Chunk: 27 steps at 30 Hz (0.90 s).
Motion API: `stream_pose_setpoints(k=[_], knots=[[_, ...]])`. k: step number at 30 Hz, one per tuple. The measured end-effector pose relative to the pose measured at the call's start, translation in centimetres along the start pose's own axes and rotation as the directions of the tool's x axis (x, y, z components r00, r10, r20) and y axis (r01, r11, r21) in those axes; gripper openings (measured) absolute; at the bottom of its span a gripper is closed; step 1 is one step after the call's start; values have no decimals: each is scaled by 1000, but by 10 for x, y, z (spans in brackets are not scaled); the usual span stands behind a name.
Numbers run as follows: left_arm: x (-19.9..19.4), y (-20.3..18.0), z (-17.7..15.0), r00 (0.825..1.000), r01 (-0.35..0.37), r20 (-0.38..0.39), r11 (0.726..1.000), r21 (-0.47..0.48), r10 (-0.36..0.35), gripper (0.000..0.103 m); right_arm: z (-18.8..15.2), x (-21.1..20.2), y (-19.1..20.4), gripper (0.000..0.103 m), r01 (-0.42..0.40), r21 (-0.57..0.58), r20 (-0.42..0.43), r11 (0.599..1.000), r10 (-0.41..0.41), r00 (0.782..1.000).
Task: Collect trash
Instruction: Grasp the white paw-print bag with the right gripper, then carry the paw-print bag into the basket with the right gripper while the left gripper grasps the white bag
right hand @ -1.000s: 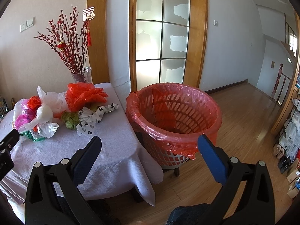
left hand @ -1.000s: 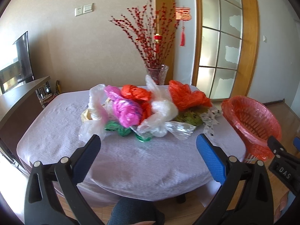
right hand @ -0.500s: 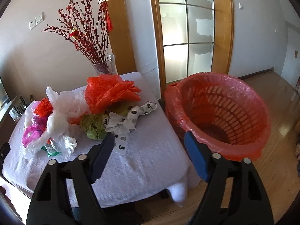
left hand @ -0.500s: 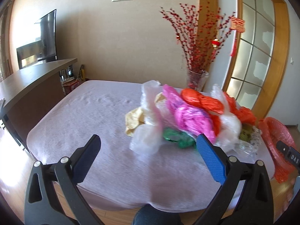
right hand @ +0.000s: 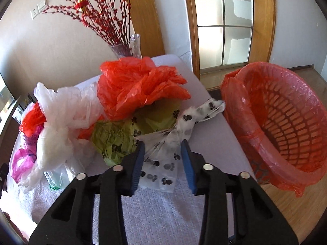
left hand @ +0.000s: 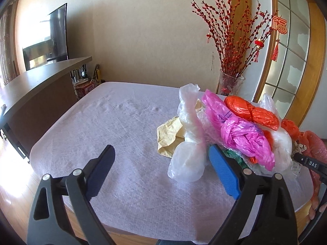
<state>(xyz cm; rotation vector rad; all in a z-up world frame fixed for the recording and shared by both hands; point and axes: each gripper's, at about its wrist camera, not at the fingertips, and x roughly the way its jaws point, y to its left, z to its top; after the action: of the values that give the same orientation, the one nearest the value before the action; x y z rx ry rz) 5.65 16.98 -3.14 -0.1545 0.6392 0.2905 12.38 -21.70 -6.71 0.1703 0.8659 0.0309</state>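
The left gripper (left hand: 161, 167) hangs above the near edge of the table (left hand: 114, 126), jaws spread wide with nothing between them. Its right finger (left hand: 222, 171) sits just in front of the clear bag (left hand: 190, 157); contact cannot be confirmed from this angle. Its left finger (left hand: 100, 169) is over bare cloth.

The trash forms one heap on the right half of the table. In the left wrist view the heap shows, from left to right, a yellow bag (left hand: 167, 136), the clear bag, a pink bag (left hand: 245, 138) and an orange bag (left hand: 251, 110). A green scrap (left hand: 235, 157) lies under the pink bag.

The right gripper (right hand: 162, 155) is at the near side of the heap, jaws partly spread. The paw-print bag (right hand: 169, 149) lies between its fingers, but whether the pads press it is uncertain because this area is blurred. Behind that bag lie a green bag (right hand: 116, 136), a white bag (right hand: 67, 110) and a large orange bag (right hand: 139, 85).

The basket (right hand: 286, 118), lined with a red bag, stands beside the table on the right, off its edge. One end of the paw-print bag reaches close to the basket rim.

A vase (right hand: 128, 47) of red branches stands at the far corner of the table, behind the heap. A television (left hand: 49, 38) stands on a counter (left hand: 40, 81) at the left.
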Motion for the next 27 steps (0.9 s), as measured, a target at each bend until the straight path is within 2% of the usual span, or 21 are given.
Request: stream_pose_setpoints(k=[2,5,10,18,24,27], knots=[[6,1,2,1000,6,-15,1000,-7,-6,86,-3,5,2,19,-6,-6,-20,1000,6,1000],[14,3,2,999,20,-39,1000,-18,-20,81,-8,6,4,6,-2,-19,-24,1000,2,1000],[20,2,-2,998,28,-59,1000,-12,-29,78,-10,2,4,4,-2,-20,-14,1000,2,1000],[20,-1,-5,998,51,-44,999,15,-50,77,-11,-12,0,4,6,-30,28,1000,-5,1000],[22,1,-8,992,114,-49,993,17,-114,69,-10,-24,0,4,13,-47,65,999,-10,998],[28,-3,-10,990,124,-65,992,27,-122,65,-10,-26,0,4,13,-53,75,999,-9,997]])
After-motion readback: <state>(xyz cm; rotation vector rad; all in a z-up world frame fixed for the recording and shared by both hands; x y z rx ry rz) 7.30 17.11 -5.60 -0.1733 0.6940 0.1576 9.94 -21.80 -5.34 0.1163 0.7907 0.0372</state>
